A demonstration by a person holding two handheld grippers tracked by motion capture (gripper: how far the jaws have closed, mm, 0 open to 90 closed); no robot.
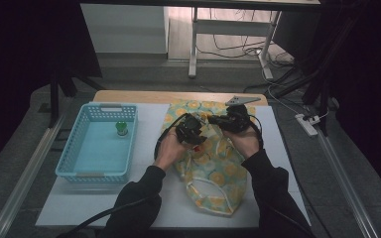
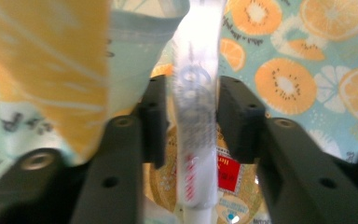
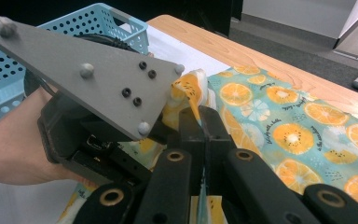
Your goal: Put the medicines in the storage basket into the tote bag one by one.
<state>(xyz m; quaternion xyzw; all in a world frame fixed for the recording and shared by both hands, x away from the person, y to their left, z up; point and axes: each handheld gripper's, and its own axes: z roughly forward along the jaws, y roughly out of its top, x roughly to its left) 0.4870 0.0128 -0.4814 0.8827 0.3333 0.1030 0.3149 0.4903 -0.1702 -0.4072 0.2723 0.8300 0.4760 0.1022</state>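
A fruit-print cloth bag (image 1: 213, 166) lies on the white mat in the middle of the table. My right gripper (image 1: 233, 119) is shut on a raised fold of the bag's rim (image 3: 189, 88), with the fabric pinched between its jaws (image 3: 200, 116). My left gripper (image 1: 191, 130) hangs just left of it over the bag's mouth. Between its jaws (image 2: 189, 100) stands a blurred white tube-shaped item (image 2: 196, 140) with grey and red print; the pads stand slightly off it. Below it, inside the bag (image 2: 284, 84), lies a round packet with a red label (image 2: 226, 175).
A blue perforated basket (image 1: 79, 153) sits on the table's left side with a small green object (image 1: 122, 128) in it. Beyond the table's wooden far edge (image 1: 178, 95) are desk legs and floor cables. A power strip (image 1: 307, 124) lies on the floor at the right.
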